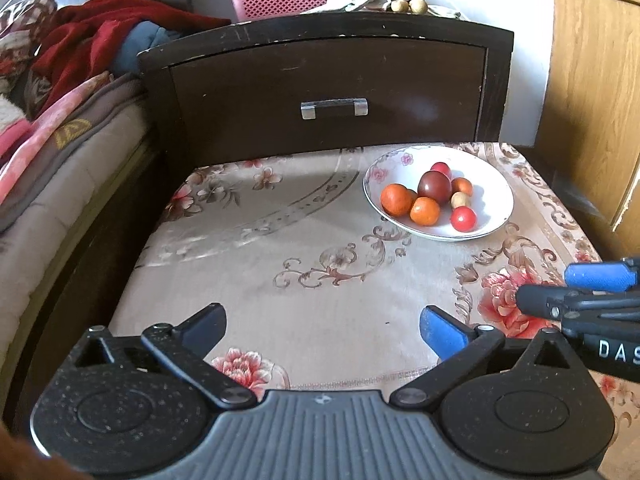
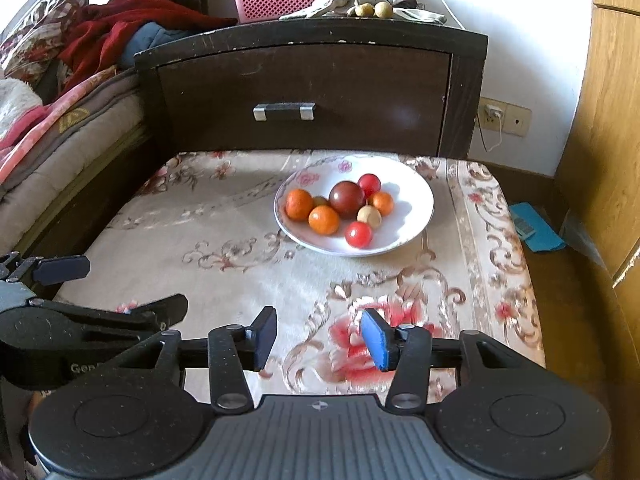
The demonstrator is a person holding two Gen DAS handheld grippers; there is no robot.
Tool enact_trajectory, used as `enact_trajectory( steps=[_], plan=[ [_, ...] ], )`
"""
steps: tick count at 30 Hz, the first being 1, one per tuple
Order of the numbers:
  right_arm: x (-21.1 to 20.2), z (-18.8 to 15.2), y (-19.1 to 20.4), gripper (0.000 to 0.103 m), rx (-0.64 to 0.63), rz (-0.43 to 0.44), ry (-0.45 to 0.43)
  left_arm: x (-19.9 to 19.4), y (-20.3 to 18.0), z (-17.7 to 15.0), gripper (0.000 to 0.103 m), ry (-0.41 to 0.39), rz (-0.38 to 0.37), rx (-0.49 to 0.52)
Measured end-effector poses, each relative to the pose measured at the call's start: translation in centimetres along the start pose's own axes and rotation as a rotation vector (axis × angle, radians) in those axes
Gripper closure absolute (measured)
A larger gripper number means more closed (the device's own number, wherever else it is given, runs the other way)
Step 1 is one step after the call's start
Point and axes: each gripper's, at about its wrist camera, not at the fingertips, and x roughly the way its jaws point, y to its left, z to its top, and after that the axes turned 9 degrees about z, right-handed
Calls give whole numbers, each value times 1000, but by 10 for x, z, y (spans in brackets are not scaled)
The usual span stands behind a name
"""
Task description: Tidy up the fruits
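All the fruits you can see on the tabletop (image 2: 248, 280) are sitting together in the white bowl (image 2: 404, 184), toward the far right: a dark plum-coloured one (image 2: 347, 198) in the middle, orange ones (image 2: 324, 220) on its left, small red ones (image 2: 359, 234) and a pale one (image 2: 369, 216) around it. Nothing loose on the floral cloth. Two yellowish round things (image 2: 375, 9) sit up on the dark nightstand (image 2: 304, 80) behind – can't tell if they count.

Your left gripper (image 1: 322, 330) has its jaws spread wide with nothing in them; your right gripper (image 2: 319, 338) is about half open, also empty, both low at the near edge.

This fits a finished gather or a sort-out about to start – can't call it. If you do go in, pick an outer fruit like the near red one, come from above, and close gently since they're round and will roll against the neighbours.
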Motion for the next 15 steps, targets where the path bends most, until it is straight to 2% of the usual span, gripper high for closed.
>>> enact_trajectory(
  steps=[6, 15],
  plan=[
    [-3, -12, 3, 60, 13, 1, 21, -5, 2, -9, 0, 6, 8, -9],
    [-10, -20, 5, 60, 34, 7, 28, -14, -4, -20, 0, 13, 47, 36]
  ],
)
